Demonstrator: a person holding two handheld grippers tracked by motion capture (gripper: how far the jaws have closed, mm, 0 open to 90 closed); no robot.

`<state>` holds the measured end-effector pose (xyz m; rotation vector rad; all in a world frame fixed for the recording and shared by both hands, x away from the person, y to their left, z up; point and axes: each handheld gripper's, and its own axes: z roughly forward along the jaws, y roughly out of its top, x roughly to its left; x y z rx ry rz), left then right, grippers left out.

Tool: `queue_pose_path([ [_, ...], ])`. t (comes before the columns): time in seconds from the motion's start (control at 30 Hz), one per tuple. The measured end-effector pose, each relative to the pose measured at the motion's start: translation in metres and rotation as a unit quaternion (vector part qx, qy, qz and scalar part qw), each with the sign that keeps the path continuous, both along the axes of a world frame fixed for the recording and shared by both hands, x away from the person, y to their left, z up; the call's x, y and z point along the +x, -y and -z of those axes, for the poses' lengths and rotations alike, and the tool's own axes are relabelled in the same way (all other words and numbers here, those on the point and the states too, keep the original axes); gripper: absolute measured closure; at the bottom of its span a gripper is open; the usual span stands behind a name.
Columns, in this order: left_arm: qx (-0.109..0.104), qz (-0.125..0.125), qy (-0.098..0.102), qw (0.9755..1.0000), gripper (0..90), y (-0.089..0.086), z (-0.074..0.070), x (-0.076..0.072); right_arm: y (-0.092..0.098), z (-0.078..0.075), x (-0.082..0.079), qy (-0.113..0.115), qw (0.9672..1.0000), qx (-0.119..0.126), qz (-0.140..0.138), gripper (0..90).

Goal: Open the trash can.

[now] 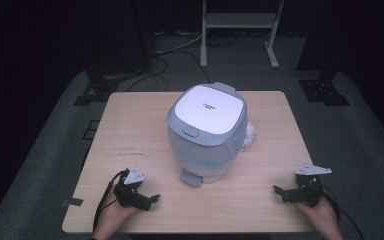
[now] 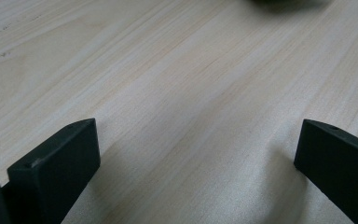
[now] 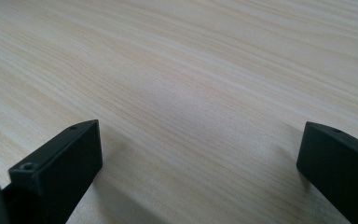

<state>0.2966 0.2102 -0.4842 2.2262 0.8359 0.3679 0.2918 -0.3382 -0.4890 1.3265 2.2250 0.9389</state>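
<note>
1. While both of your grippers rest low at the near edge of the table [image 1: 130, 120], the bin [image 1: 207, 132] stands in the middle of it, a bit toward the far side.
2. Your left gripper [image 1: 147, 200] sits near and to the left of the bin. Its jaws are wide apart with just bare wood between them.
3. Your right gripper [image 1: 286, 194] sits near and to the right. Its jaws are wide too, and they hold nothing.
4. You are looking at a round bin with a white lid [image 1: 209, 109] in a grey rim. A small push button [image 1: 190, 132] sits on the lid's near edge, and a grey foot pedal [image 1: 191, 177] sticks out at the bottom, facing you.
5. It looks like hard, smooth plastic. That means it is stiff and likely slippery, so your jaws may slide on the round sides.
6. It is probably light, above all if it is empty, so a hard push could tip it or slide it away.
7. Too fat for one gripper, the body is best steadied with one side while the other presses the button or the pedal.
8. Something white and crumpled [image 1: 250, 135] lies just right of the bin, touching or almost touching it. It looks soft and easy to pinch.
</note>
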Motion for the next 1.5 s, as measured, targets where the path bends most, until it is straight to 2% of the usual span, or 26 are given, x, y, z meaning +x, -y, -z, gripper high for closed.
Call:
queue_pose_path([
  [0.37, -0.001, -0.002, 0.000, 1.0000, 0.0, 0.000, 0.000, 0.000, 0.000, 0.000, 0.000, 0.000, 1.0000, 0.000, -0.001, 0.0],
  [0.43, -0.009, -0.002, -0.004, 0.9999, 1.5, 0.000, -0.001, 0.000, 0.000, 0.000, 0.000, 0.000, 1.0000, 0.000, -0.001, 0.0],
  [0.47, -0.019, 0.001, 0.000, 0.9998, 5.2, -0.001, -0.003, -0.001, 0.000, 0.000, 0.000, 0.000, 1.0000, -0.001, -0.001, 0.0],
  [0.63, -0.021, 0.008, 0.001, 0.9997, 6.3, -0.001, -0.005, -0.002, 0.000, 0.000, -0.001, -0.001, 1.0000, -0.001, 0.001, 0.0],
  [0.67, -0.022, 0.009, 0.003, 0.9997, 9.9, -0.001, -0.006, -0.003, 0.000, 0.000, -0.001, -0.001, 1.0000, -0.001, 0.001, 0.0],
  [0.73, -0.025, 0.011, 0.012, 0.9995, 12.0, 0.000, -0.009, -0.004, 0.000, 0.000, -0.001, 0.000, 1.0000, -0.001, 0.001, 0.0],
  [0.8, -0.029, 0.012, 0.013, 0.9994, 12.6, 0.000, -0.010, -0.004, 0.000, 0.000, -0.001, 0.000, 1.0000, -0.001, 0.001, 0.0],
  [0.97, -0.039, 0.019, 0.002, 0.9991, 17.6, 0.000, -0.014, -0.004, 0.000, 0.000, -0.001, 0.000, 1.0000, -0.001, 0.001, 0.0],
  [1.0, -0.042, 0.023, 0.007, 0.9988, 22.4, 0.001, -0.015, -0.005, 0.000, 0.000, -0.001, 0.000, 1.0000, -0.001, 0.001, 0.0],
  [1.13, -0.051, 0.028, 0.011, 0.9983, 27.1, 0.001, -0.021, -0.004, 0.000, 0.000, -0.001, 0.000, 1.0000, -0.001, 0.000, 0.0],
  [1.33, -0.060, 0.028, 0.003, 0.9978, 41.2, 0.000, -0.028, -0.001, 0.000, 0.000, -0.001, 0.000, 1.0000, -0.001, -0.001, 0.0],
  [1.5, -0.060, 0.029, 0.009, 0.9977, 47.0, 0.001, -0.034, 0.000, 0.000, 0.000, -0.001, 0.000, 1.0000, 0.000, -0.001, 0.0],
])
